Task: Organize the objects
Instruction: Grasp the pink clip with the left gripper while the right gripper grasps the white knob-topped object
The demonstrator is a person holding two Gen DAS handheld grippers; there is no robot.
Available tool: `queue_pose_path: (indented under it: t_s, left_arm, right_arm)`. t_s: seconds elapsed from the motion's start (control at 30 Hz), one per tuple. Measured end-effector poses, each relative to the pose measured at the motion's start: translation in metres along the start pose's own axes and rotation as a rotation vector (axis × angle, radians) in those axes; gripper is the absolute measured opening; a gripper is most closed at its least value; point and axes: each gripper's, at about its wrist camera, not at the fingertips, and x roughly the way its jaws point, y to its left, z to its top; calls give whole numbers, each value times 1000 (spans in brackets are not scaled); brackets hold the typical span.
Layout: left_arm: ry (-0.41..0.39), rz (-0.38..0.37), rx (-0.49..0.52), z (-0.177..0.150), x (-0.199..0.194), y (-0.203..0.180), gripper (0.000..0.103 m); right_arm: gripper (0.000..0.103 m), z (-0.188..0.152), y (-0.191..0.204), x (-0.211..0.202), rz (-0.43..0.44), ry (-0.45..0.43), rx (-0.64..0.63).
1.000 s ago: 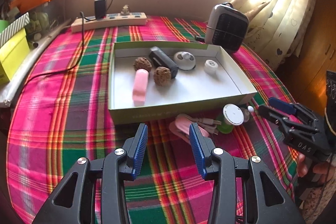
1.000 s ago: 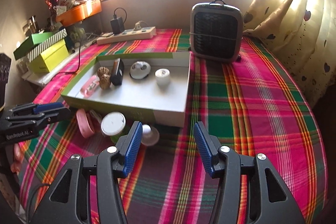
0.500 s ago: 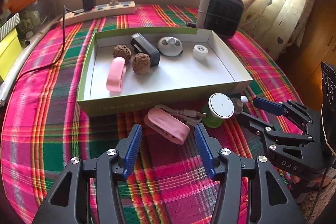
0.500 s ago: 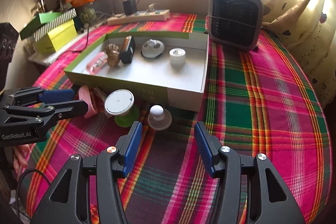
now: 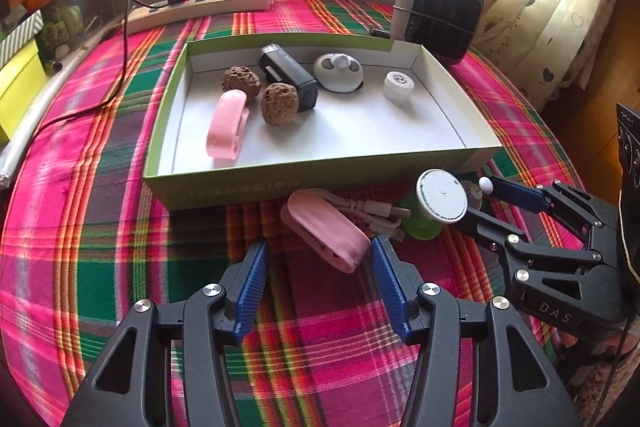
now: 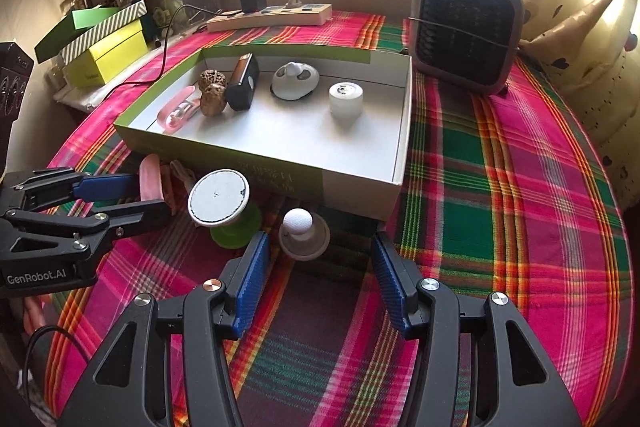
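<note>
My left gripper (image 5: 320,255) is open, and the near end of a pink clip (image 5: 324,227) lies on the cloth between its fingertips, untouched. Behind the clip are a coiled white cable (image 5: 372,211) and a green spool with a white top (image 5: 440,195). My right gripper (image 6: 318,251) is also open, low over a small white knob piece (image 6: 304,231) that sits just ahead, nearer its left finger. The green-rimmed box (image 5: 320,179) holds another pink clip (image 5: 226,129), two walnuts (image 5: 279,103), a black device (image 5: 288,77), a white round gadget (image 5: 338,67) and a white cap (image 5: 398,83).
A plaid cloth (image 6: 500,187) covers the table. A small heater (image 6: 468,27) stands behind the box at the right, a power strip (image 6: 272,17) with a charger at the back. Yellow and green boxes (image 6: 104,55) sit off the left edge. Curtains hang at the right.
The left gripper's jaws have widened, and it has dipped toward the pink clip. The right gripper has sunk closer to the white knob piece by the box's front wall.
</note>
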Motion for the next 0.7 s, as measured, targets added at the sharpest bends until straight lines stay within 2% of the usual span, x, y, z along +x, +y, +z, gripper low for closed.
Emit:
queue_pose_path:
  t_s: [0.37, 0.7]
  left_arm:
    - [-5, 39, -45, -7, -8, 27, 51]
    - [-11, 43, -65, -4, -8, 30, 51]
  right_arm:
    - [53, 1, 0, 1, -13, 5, -9]
    - [53, 2, 1, 3, -26, 6, -8]
